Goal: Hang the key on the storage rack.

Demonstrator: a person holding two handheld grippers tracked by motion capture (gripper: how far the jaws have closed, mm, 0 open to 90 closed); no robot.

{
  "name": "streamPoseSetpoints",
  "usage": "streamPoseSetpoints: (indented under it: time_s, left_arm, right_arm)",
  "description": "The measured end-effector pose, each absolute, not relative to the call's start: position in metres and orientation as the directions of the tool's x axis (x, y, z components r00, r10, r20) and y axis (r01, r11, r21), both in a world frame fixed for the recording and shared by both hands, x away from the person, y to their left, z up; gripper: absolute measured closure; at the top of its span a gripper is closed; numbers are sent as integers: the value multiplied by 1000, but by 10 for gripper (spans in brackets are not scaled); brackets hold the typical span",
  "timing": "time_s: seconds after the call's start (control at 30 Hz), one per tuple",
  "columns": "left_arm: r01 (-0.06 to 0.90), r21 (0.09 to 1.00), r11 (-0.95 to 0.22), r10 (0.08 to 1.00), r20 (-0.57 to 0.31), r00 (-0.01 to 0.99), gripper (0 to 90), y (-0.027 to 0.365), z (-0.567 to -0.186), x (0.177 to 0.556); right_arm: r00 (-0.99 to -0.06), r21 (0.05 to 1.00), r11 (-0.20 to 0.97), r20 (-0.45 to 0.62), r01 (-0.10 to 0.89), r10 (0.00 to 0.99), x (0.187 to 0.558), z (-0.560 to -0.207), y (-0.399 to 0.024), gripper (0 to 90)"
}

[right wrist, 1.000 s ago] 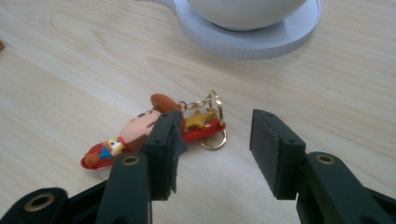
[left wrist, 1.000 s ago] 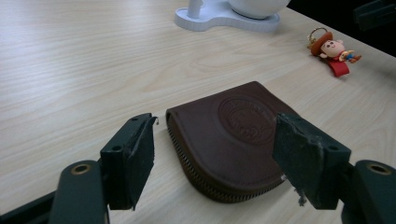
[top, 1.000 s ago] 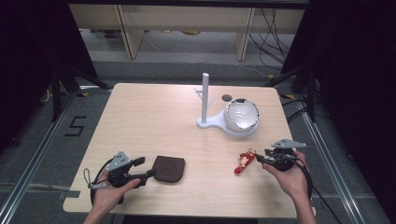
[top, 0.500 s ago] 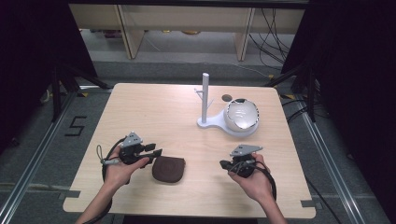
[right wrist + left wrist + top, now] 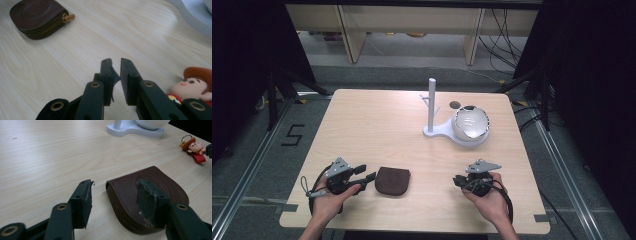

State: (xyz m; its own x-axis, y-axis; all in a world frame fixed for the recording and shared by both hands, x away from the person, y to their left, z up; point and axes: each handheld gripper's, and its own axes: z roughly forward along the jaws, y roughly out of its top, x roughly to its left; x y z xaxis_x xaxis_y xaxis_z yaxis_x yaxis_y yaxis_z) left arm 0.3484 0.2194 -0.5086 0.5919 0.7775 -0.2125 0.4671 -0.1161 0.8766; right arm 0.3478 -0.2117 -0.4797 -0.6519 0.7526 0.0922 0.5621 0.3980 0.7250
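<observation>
A brown zipped leather pouch [image 5: 393, 181] lies near the table's front edge. My left gripper [image 5: 368, 172] is open just left of it. In the left gripper view its jaws [image 5: 115, 188] straddle the near rim of the pouch [image 5: 122, 192], one jaw over the leather and one over bare wood. My right gripper [image 5: 456, 180] points left, shut with nothing between its fingers [image 5: 116, 62]. A small cowboy-hat figure keychain [image 5: 195, 85] lies right beside its right jaw, outside the grip. The keychain [image 5: 193, 146] and the pouch [image 5: 35, 15] each also appear from the opposite gripper.
A white stand with an upright post [image 5: 432, 107] and a pale round bowl-like globe [image 5: 471, 124] sits at the back right of the wooden table [image 5: 377, 125]. A small dark disc [image 5: 455, 104] lies behind it. Black cables trail from both grippers.
My right gripper moved left over the keychain, which it now covers in the high view. My left gripper swung forward, then settled back beside the pouch's left edge.
</observation>
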Motion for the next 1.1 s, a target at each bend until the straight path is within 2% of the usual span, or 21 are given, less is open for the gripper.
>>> streamPoseSetpoints:
  time_s: [0.13,0.23,0.53,0.83,0.93,0.97,1.0,1.1]
  left_arm:
    - [468,878,-100,783,-221,581,352,226,-511,341]
    - [469,879,-89,790,-225,571,327,226,-511,340]
    - [466,878,-110,782,-213,586,307,223,-507,337]
    - [461,877,-135,763,-205,613,288,219,-503,335]
    - [464,875,-141,761,-204,616,285,218,-503,335]
    - [471,869,-150,765,-200,612,284,218,-502,334]
    - [469,871,-150,755,-205,623,283,217,-503,336]
    - [475,865,-162,756,-200,623,278,216,-502,336]
  right_arm:
    - [-612,754,334,112,565,783,345,-480,-220,764]
    - [-615,758,336,106,559,782,346,-481,-222,750]
    - [-613,781,294,140,551,777,348,-477,-213,697]
    - [-636,780,303,152,547,757,361,-469,-194,621]
    - [-641,780,304,157,547,751,364,-468,-189,609]
    - [-624,769,282,187,574,759,363,-467,-185,606]
    - [-643,778,304,162,550,749,367,-467,-184,603]
    - [-643,769,306,173,562,746,369,-467,-180,594]
